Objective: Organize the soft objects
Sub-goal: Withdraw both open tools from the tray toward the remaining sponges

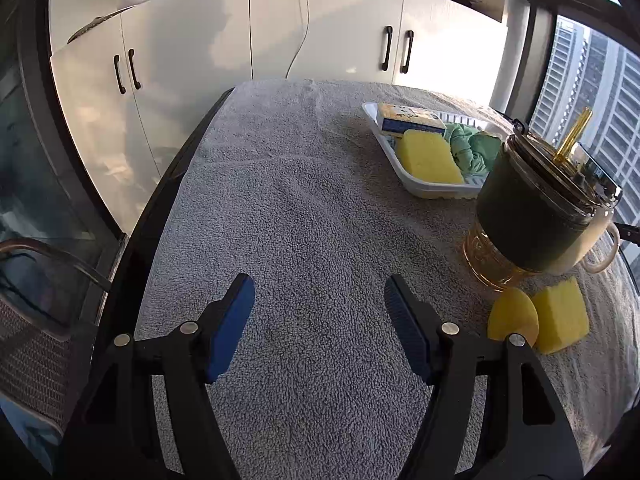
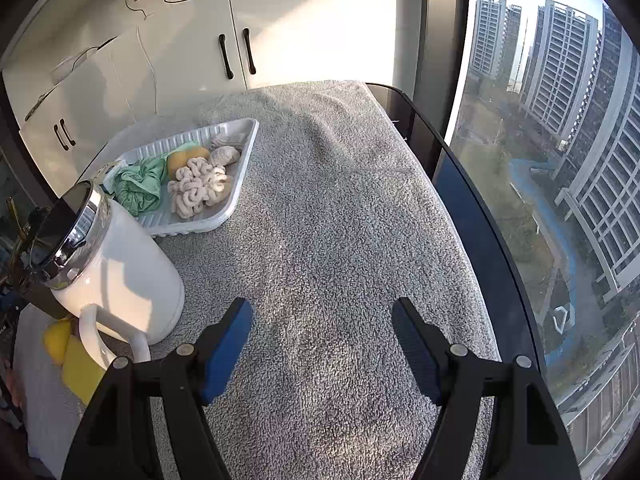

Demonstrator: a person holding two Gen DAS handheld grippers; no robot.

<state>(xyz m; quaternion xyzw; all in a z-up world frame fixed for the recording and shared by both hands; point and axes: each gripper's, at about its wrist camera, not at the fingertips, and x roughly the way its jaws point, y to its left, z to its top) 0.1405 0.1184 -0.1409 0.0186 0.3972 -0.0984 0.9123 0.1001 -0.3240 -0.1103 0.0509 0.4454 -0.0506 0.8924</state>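
Observation:
A white ribbed tray (image 1: 430, 190) stands at the far right of the grey towel and holds a yellow sponge (image 1: 430, 156), a green cloth (image 1: 472, 146) and a yellow-and-blue packet (image 1: 408, 120). In the right wrist view the tray (image 2: 224, 216) also holds a cream chenille piece (image 2: 198, 188) and the green cloth (image 2: 140, 188). Two yellow sponge pieces (image 1: 538, 314) lie on the towel by the mugs, right of my left gripper (image 1: 320, 300); they also show in the right wrist view (image 2: 74, 356). My left gripper is open and empty. My right gripper (image 2: 322, 322) is open and empty.
An amber cup with a dark sleeve and straw (image 1: 532, 204) and a white lidded mug (image 2: 108, 268) stand between the tray and the loose sponges. The grey towel (image 1: 300, 220) covers a dark-edged table. White cabinets stand behind. A window runs along the right.

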